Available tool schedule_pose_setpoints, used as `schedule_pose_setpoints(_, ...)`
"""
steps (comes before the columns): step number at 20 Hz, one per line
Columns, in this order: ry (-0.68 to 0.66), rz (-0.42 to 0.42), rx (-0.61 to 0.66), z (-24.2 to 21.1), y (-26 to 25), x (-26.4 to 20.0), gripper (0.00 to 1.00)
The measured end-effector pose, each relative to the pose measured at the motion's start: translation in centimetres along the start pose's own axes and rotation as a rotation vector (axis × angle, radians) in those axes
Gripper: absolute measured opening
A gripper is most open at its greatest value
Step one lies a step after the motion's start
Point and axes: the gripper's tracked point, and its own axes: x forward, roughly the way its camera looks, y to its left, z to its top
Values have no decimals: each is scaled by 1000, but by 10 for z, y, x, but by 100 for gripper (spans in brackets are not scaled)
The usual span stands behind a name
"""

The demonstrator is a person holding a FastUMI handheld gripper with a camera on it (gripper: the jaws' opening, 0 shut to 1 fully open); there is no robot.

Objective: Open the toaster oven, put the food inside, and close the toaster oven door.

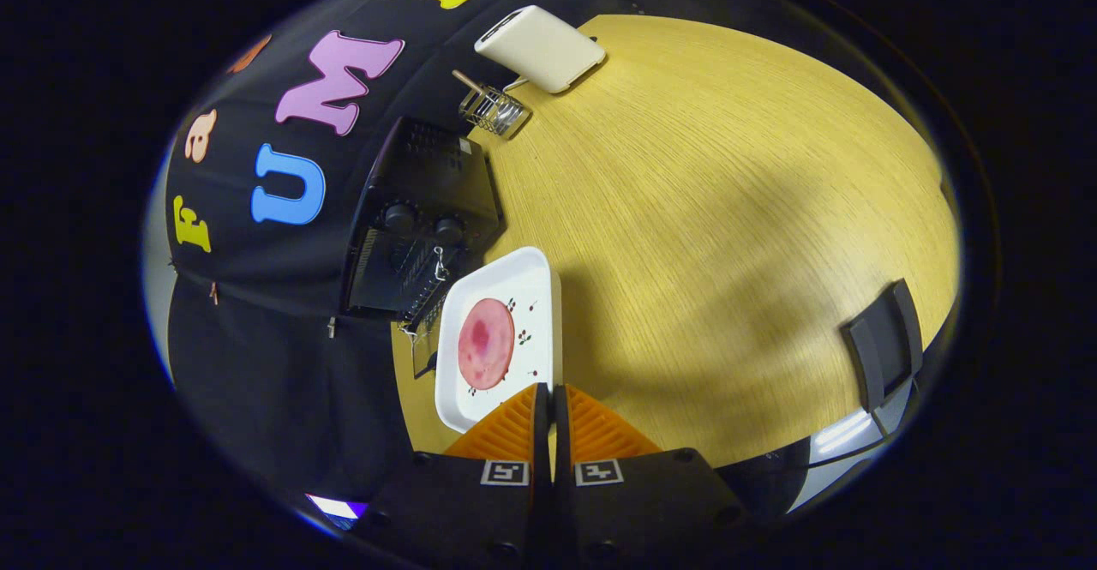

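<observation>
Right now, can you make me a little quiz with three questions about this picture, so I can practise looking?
1. True or false: the pink slice of food lies on the white plate.
2. Which thing is just beyond the plate? A) the black toaster oven B) the cream-coloured box C) the wire rack
3. Fill in: the gripper has its fingers nearly ____ at the plate's near rim.

Key: 1 true. 2 A; its glass door already hangs down open. 3 shut, on the rim it seems.
</observation>
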Motion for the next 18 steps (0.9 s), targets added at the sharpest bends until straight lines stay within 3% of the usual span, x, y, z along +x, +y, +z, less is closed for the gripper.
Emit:
schedule_pose_setpoints(9,-45,99,20,-33,60,-11,5)
schedule_pose_setpoints(18,-113,102,43,-40,127,45,5)
